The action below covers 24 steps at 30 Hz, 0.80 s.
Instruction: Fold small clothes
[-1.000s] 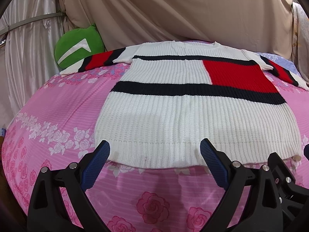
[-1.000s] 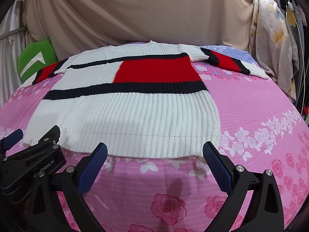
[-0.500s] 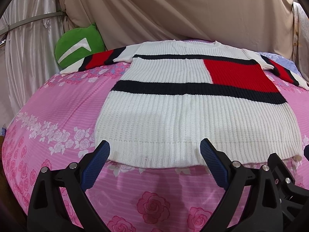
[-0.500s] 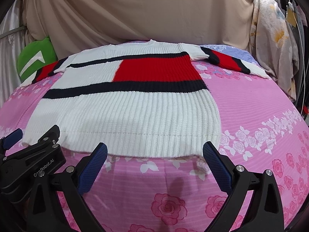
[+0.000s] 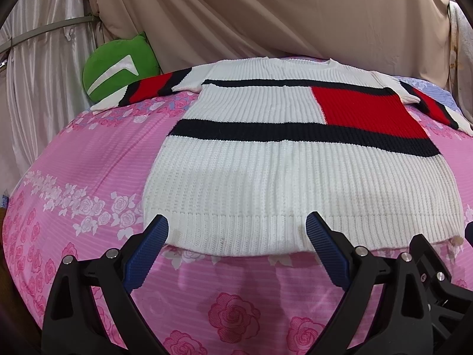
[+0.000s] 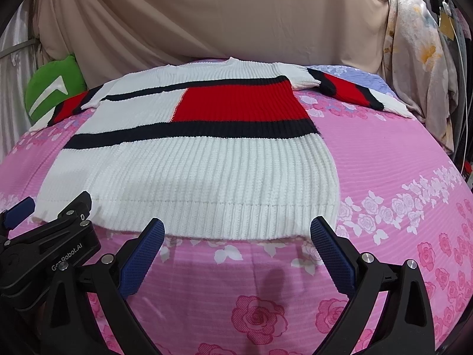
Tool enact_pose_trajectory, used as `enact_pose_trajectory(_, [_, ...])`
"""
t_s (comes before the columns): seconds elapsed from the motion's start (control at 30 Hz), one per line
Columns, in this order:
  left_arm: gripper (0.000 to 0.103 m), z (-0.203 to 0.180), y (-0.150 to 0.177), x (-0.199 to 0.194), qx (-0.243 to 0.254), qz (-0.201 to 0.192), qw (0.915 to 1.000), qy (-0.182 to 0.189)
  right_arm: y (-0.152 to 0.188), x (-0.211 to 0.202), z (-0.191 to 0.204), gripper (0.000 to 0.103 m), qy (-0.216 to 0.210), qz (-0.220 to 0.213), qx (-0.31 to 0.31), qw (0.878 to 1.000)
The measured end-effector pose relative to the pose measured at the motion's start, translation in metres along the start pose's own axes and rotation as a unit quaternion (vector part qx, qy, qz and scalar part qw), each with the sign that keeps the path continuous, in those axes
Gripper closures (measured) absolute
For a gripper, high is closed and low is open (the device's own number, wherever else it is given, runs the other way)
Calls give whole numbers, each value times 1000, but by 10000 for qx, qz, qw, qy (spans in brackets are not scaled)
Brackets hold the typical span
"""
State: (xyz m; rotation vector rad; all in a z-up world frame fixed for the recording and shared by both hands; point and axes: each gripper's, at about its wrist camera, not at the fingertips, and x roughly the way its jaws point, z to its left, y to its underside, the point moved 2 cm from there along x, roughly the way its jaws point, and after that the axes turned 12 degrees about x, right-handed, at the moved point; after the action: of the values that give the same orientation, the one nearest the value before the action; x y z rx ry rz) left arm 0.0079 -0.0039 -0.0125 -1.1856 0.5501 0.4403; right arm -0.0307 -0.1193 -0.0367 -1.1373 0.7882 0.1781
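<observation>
A white ribbed knit sweater (image 5: 295, 174) with black stripes and a red block lies flat on the pink floral bed, sleeves spread to both sides. It also shows in the right wrist view (image 6: 192, 171). My left gripper (image 5: 236, 227) is open and empty, its blue pads at the sweater's near hem, left half. My right gripper (image 6: 236, 230) is open and empty at the hem's right half. The left gripper's body (image 6: 44, 236) shows at the lower left of the right wrist view.
A green cushion (image 5: 118, 65) sits at the bed's back left. Beige cloth (image 5: 266, 14) hangs behind the bed. Floral fabric (image 6: 422, 59) hangs at the right. The pink floral sheet (image 6: 399, 177) extends right of the sweater.
Both grippers have edged very slightly closer to the hem; otherwise nothing has visibly changed.
</observation>
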Motion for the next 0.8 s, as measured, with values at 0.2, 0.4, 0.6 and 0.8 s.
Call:
enact_pose_trajectory(0.2, [11,1,1,1,-11,29,10000,13,0,1,1,5,52,22,-19,10000])
enact_pose_trajectory(0.4, [11,1,0,2,-11,27,10000,11,1,1,1,5,48,26,-15,10000])
enact_pose_trajectory(0.6, [11,1,1,1,-11,14,10000,-9,1,1,1,5,45,23,-16,10000])
enact_pose_trajectory(0.8, [11,2,2,0,-17,-7,10000,5,1,1,2,5,42,10,-9,10000])
